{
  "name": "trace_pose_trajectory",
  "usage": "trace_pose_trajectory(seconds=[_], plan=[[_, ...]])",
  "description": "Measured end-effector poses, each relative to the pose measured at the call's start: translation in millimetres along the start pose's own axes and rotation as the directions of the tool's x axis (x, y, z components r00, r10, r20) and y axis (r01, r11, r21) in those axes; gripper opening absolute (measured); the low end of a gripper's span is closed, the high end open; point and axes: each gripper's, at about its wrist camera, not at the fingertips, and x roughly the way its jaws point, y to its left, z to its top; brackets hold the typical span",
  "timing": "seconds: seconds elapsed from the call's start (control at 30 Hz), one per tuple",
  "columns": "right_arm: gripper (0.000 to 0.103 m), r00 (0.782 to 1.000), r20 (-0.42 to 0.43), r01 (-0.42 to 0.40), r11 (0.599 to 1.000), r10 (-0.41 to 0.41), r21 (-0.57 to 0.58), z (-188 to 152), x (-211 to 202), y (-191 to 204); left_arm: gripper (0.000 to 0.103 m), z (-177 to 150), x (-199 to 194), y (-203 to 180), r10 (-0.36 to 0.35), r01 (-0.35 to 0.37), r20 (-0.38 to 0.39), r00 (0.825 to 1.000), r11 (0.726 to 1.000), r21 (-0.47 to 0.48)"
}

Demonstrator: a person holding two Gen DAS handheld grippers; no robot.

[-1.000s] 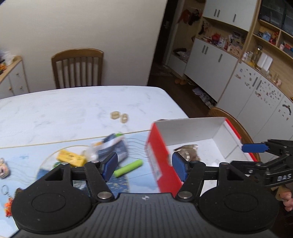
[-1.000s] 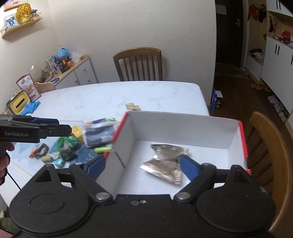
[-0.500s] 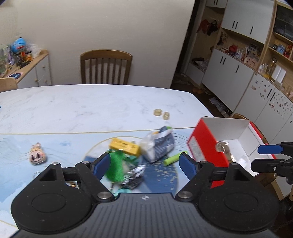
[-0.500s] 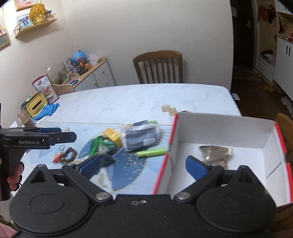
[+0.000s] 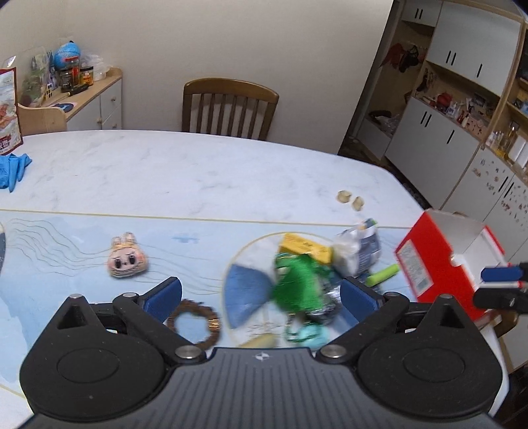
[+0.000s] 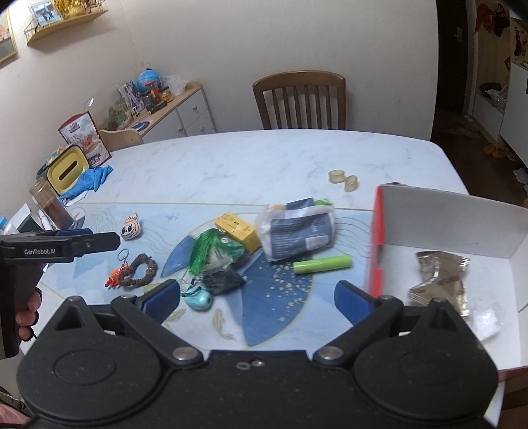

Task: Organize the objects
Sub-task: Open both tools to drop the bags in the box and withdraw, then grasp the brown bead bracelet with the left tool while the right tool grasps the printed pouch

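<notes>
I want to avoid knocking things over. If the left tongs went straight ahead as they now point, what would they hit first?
Probably the green tassel in the pile, which sits between the open left tongs. The picture is blurred and depth is unclear, so the brown ring nearer the left pad might come first.

Marble-white table (image 6: 250,158) taken as landmark. Wooden slat-back chair (image 6: 299,99) seen behind table, against plain cream wall (image 6: 231,43). Low white sideboard (image 6: 184,112) with wooden top placed left of table, along wall. Gold shelf (image 6: 66,19) mounted high on left wall. Dark doorway (image 6: 462,82) seen right of chair. White cabinets (image 5: 439,132) and dark floor (image 5: 366,151) seen right of table.
</notes>
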Motion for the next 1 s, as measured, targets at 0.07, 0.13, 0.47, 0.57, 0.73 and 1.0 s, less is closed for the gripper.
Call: trace_pose_trajectory(seconds=[0.07,0.13,0.47,0.57,0.73,1.0], plan=[[0.099,1.000,-0.003,0.008,1.000,-0.008,-0.004,3,8,8,0.103,-4,5,9,0.013,-0.013,-0.007,1.000,1.000,0.023],[0.099,1.000,-0.005,0.015,1.000,-0.015,-0.014,5,17,15,0.103,-7,11,17,0.019,-0.018,-0.025,1.000,0.999,0.049],[0.097,0.999,-0.013,0.050,0.995,-0.052,-0.087,22,64,46,0.103,-19,43,48,0.033,-0.026,-0.067,0.997,0.993,0.112],[0.096,0.997,-0.014,0.072,0.991,-0.074,-0.114,27,80,54,0.103,-21,54,56,0.032,-0.022,-0.077,0.997,0.993,0.117],[0.094,0.993,-0.007,0.119,0.983,-0.121,-0.143,44,103,53,0.103,-24,71,61,0.050,-0.035,-0.094,0.994,0.987,0.155],[0.092,0.969,-0.043,0.243,0.970,-0.243,0.000,68,133,17,0.103,-21,90,68,0.041,-0.022,-0.109,0.993,0.985,0.172]])
